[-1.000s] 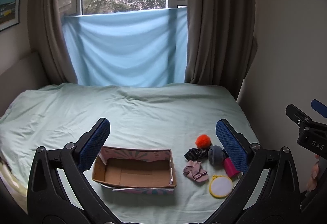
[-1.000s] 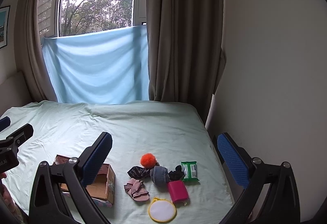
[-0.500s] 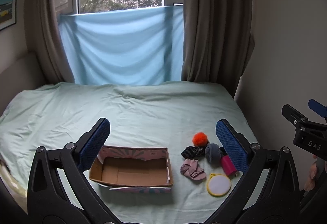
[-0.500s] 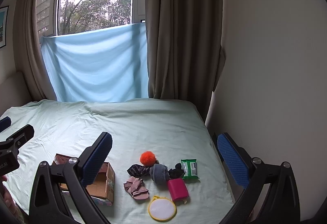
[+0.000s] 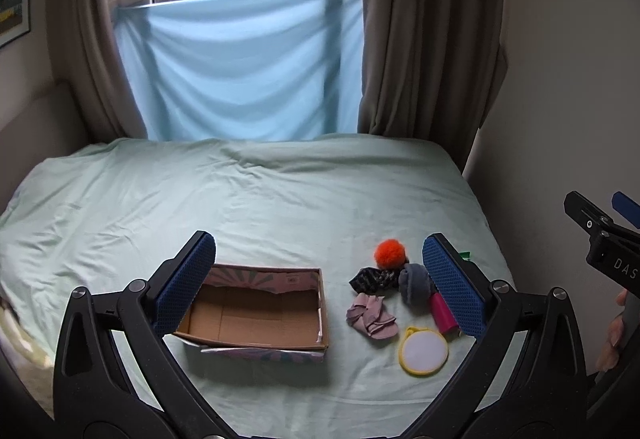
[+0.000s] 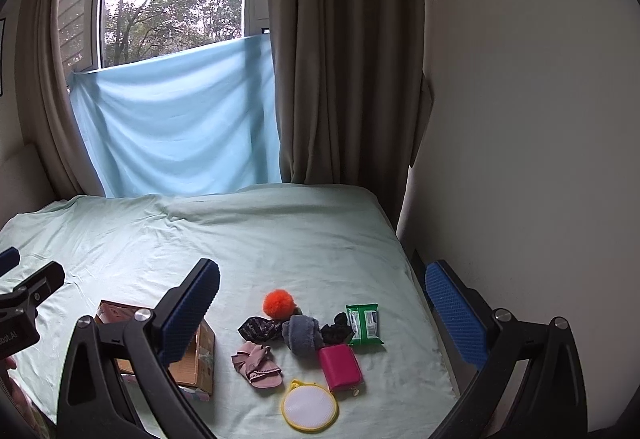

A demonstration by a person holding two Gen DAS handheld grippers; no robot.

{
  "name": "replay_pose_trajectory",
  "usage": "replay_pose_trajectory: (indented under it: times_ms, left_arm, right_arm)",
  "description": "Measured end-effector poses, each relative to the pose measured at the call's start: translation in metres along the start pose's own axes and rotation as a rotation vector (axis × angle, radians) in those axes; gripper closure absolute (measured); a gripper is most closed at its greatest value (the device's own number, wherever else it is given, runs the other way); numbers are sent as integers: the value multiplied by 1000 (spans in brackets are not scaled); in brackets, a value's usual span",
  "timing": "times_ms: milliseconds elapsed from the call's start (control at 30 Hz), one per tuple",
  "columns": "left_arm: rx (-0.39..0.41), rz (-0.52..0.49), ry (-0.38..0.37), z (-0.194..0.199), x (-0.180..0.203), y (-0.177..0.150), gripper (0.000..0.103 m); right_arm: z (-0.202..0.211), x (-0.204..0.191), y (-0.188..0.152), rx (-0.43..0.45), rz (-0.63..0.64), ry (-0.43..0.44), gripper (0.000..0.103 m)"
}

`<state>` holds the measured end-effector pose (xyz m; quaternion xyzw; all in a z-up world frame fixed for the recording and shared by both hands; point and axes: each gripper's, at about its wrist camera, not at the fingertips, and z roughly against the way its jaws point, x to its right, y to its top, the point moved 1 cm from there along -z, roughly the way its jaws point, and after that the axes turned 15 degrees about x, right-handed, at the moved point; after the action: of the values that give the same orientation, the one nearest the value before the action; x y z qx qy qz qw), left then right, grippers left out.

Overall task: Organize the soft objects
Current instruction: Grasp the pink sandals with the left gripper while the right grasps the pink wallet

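Cardboard box point(image 5: 256, 313) sits empty beside the orange pompom point(image 6: 279, 303); I hold left gripper point(image 5: 320, 281) and right gripper point(image 6: 322, 313) spread wide, grasping nothing.

I see box point(image 5: 256, 313) on bed point(image 5: 240, 199), left of the soft-item cluster; pom-pom point(image 5: 389, 253) at back, round pad point(image 5: 424, 350) in front.

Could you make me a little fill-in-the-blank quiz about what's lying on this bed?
1. The cardboard box on the bed holds ____.
2. The fluffy pompom is coloured ____.
3. The round pad has a ____ rim.
4. Both tools, left tool and right tool, are ____ and hold nothing.

Missing words: nothing; orange; yellow; open
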<state>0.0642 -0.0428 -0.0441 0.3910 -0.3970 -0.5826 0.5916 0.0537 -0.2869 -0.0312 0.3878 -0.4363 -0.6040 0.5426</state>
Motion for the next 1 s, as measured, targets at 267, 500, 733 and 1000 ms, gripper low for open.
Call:
replay_pose_trajectory:
  times_ms: [267,500,733,1000]
  left_arm:
    - [-99,21,12,-55,48,-50,0]
    - [-199,-32,-2,-124,105,-127,0]
    - [-338,-157,-7,-194,141,-220,0]
    - [-449,-218,16,-251,138,-298,0]
  right_arm:
    - [-56,41,-37,-93,-3,-23,0]
    - [-120,69,-102,-233,17,0,0]
    - [-174,79,-179,-395,-4,33,0]
    - [-214,74,-264,-551,-52,59,0]
